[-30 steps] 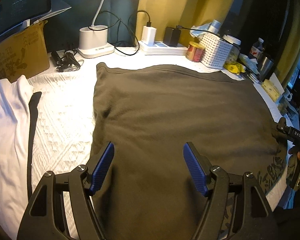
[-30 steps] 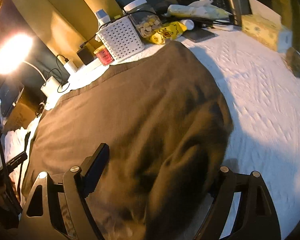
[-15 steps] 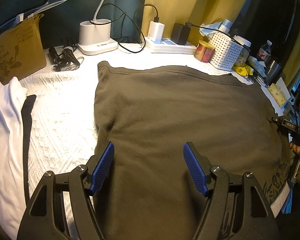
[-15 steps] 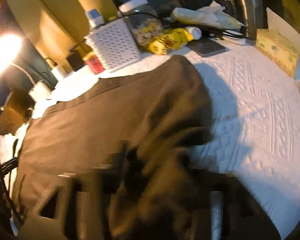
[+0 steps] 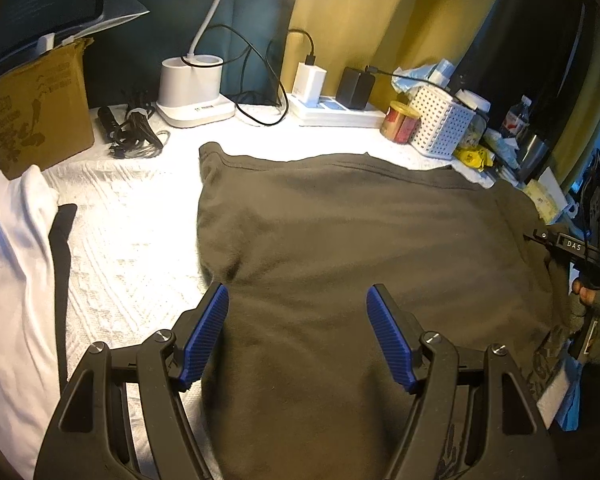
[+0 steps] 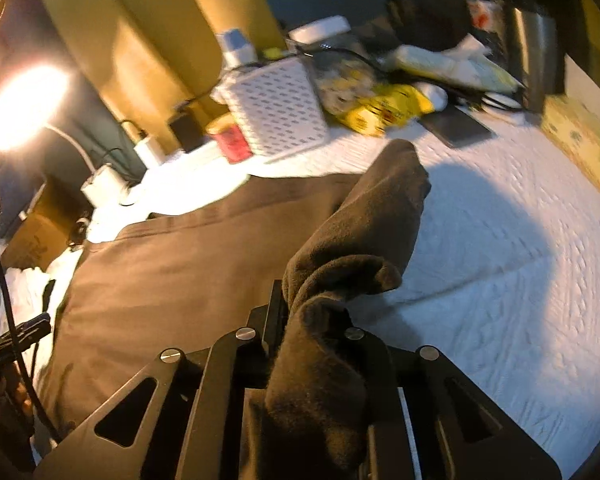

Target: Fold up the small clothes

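Observation:
A dark olive-brown garment (image 5: 340,240) lies spread flat on the white textured cover (image 5: 132,240). My left gripper (image 5: 298,336) hovers open over its near-left part, blue pads (image 5: 204,336) wide apart and nothing between them. In the right wrist view my right gripper (image 6: 312,312) has its jaws closing on a bunched fold of the garment's (image 6: 180,272) right edge. That fold stands lifted off the cover, with a flap (image 6: 384,208) sticking up. The left wrist view shows the right gripper's body (image 5: 572,248) and a gloved hand (image 5: 596,308) at the garment's right edge.
White cloth (image 5: 8,260) with a black strip lies at the left, a cardboard box (image 5: 32,112) behind it. Along the back stand a lamp base (image 5: 192,92), power strip (image 5: 336,114), red can (image 5: 400,122) and white basket (image 5: 440,124). A yellowish box (image 6: 580,140) sits far right.
My right gripper went from wide open to closed on the garment's right edge and raised it, so a fold now stands up. The left gripper stayed open in place.

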### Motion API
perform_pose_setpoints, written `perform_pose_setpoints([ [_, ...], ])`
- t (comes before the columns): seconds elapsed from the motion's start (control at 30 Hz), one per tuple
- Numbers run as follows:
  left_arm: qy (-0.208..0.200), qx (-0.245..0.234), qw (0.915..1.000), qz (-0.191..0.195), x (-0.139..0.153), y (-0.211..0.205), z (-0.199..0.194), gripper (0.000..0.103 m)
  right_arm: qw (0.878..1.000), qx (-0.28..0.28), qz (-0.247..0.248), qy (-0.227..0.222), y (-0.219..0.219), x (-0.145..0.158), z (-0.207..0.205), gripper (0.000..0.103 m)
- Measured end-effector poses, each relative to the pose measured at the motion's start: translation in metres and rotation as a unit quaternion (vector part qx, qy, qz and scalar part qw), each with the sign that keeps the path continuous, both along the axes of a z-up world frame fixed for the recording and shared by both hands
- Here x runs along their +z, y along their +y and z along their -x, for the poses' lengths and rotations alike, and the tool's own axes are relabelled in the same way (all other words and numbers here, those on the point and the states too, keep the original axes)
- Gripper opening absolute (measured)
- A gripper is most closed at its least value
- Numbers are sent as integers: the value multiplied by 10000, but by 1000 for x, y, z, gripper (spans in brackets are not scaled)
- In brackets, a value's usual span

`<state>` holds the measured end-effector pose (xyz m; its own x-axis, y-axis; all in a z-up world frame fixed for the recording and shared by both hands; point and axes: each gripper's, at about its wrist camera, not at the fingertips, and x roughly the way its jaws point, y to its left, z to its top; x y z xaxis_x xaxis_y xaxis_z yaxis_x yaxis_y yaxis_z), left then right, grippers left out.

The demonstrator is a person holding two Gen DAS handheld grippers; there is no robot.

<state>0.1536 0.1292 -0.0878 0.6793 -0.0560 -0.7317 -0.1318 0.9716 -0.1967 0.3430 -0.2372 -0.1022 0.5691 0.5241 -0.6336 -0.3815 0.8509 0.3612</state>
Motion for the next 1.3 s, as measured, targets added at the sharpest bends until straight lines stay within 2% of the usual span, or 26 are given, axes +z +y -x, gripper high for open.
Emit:
perform_pose_setpoints([
  [0.23,-231,52,9995,201,4,13,14,72,9980,569,153,-211,51,22,17,13],
  [0.57,-470,96,9981,378,8,34,39,72,9928,1071,436,-317,113,34,33,13],
  [1.3,-586,479,9967,293,4,83,85,72,9728,2178,711,-336,238,24,80,12],
])
